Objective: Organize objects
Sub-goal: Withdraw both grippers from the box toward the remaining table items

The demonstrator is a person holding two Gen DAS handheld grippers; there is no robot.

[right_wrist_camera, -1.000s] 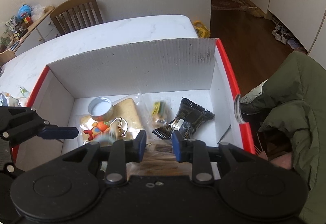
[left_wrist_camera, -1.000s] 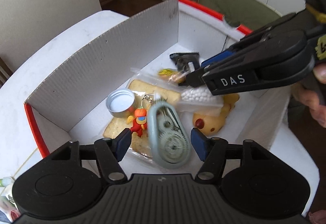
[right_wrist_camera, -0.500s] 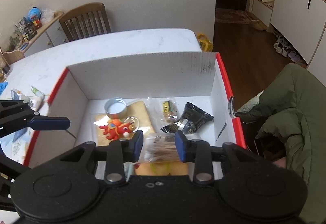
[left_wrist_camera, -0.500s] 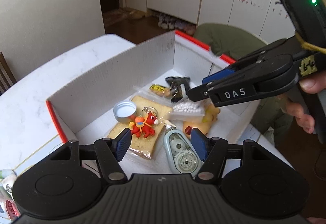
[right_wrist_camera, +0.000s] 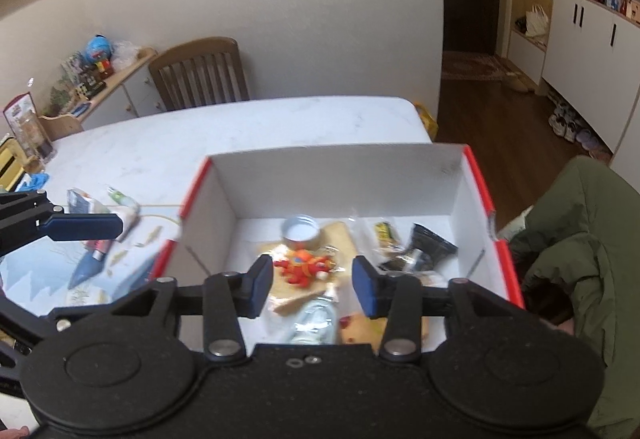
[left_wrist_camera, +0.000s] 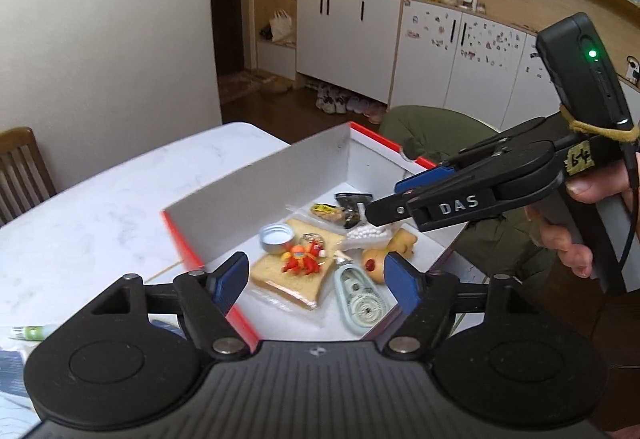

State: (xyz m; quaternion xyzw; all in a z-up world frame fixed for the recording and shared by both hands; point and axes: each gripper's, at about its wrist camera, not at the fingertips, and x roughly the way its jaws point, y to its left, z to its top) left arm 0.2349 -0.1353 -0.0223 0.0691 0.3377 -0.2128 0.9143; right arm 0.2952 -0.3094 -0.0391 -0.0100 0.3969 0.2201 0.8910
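Left wrist view, box: a white cardboard box (left_wrist_camera: 256, 179) with red outer edges is seen on a white table (left_wrist_camera: 100, 215); everything below is placed relative to it.
Left wrist view, left gripper (left_wrist_camera: 314, 281): held above the box's near end, fingers spread wide, nothing between the blue pads.
Left wrist view, right gripper (left_wrist_camera: 390, 199): seen from the side, above the box's right wall; the two fingertips overlap in profile, so the gap cannot be told here.
Left wrist view, contents: a bagged bread slice (left_wrist_camera: 294, 277) on the box floor, a red-orange toy keychain (left_wrist_camera: 301, 259) lying on it, a metal lid (left_wrist_camera: 275, 238) touching its far corner, a pale green correction-tape dispenser (left_wrist_camera: 358, 297) just right of it.
Left wrist view, only here: a bag of white beads (left_wrist_camera: 366, 233) and a yellow plush toy (left_wrist_camera: 382, 253) against the box's right side, partly covered by the right gripper.
Right wrist view, right gripper (right_wrist_camera: 313, 287): fingers spread apart above the box's near end, empty.
Right wrist view, left gripper (right_wrist_camera: 86, 227): one blue finger is seen outside the box's left wall.
Right wrist view, only here: a wooden chair (right_wrist_camera: 200, 73) beyond the box, small items on the table left of the box.
Right wrist view, contents: the black snack packet (right_wrist_camera: 426, 249) is seen whole in the far right part.
Hard to make out: the dispenser and plush are blurred and cut off by the gripper body; the items left of the box are smeared.
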